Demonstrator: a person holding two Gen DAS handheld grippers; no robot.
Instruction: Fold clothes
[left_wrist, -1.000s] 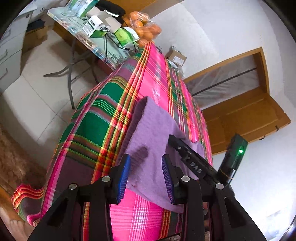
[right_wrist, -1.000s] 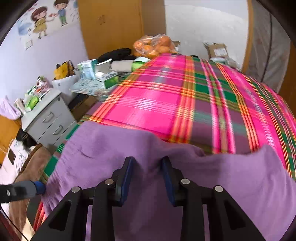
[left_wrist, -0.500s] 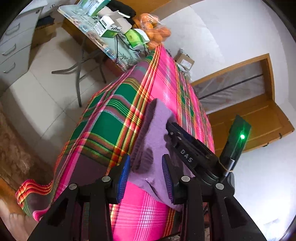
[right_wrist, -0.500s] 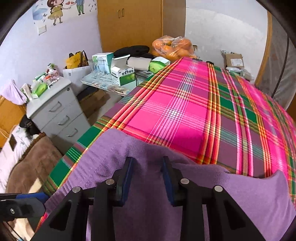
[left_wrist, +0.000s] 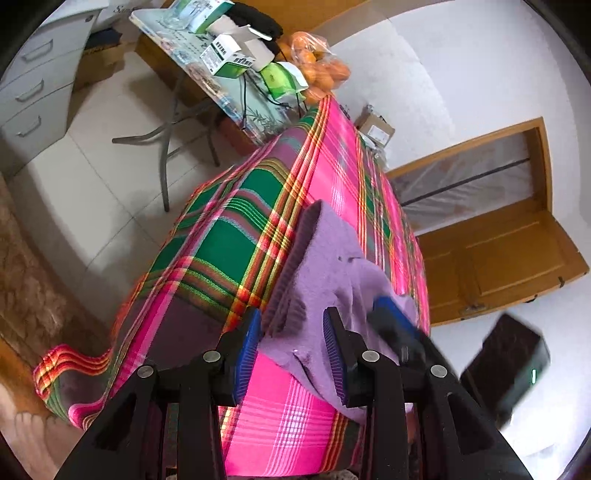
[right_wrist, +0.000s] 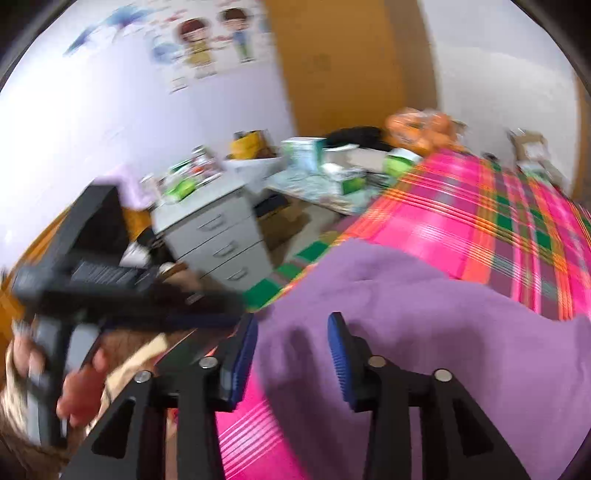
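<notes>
Plaid cloth (left_wrist: 332, 192) in pink, green and orange covers the table and drapes over its near corner toward the pale tiled floor (left_wrist: 110, 177). At the far end of the table sits a bag of oranges (left_wrist: 321, 70). Left of it, a folding side table (left_wrist: 207, 88) carries green-and-white boxes (left_wrist: 229, 55), and a grey drawer cabinet (right_wrist: 221, 236) stands further left against the lilac wall. A cartoon children's poster (right_wrist: 207, 44) hangs on that wall; a wooden door (left_wrist: 517, 258) is on the right.

A purple knit garment (left_wrist: 332, 273) lies on the near part of the plaid cloth, its ribbed hem running along the left edge. In the right wrist view, which is motion-blurred, the same garment (right_wrist: 424, 325) spreads across the near right of the table.

The left gripper (left_wrist: 291, 354) has its blue-padded jaws parted to a moderate gap, with the garment's near edge between them; neither pad is clearly pressing the fabric. The right gripper (right_wrist: 291, 358) is likewise parted over the purple cloth, gripping nothing. From the left wrist view, its blue fingertip (left_wrist: 388, 314) rests against the garment's right side.
</notes>
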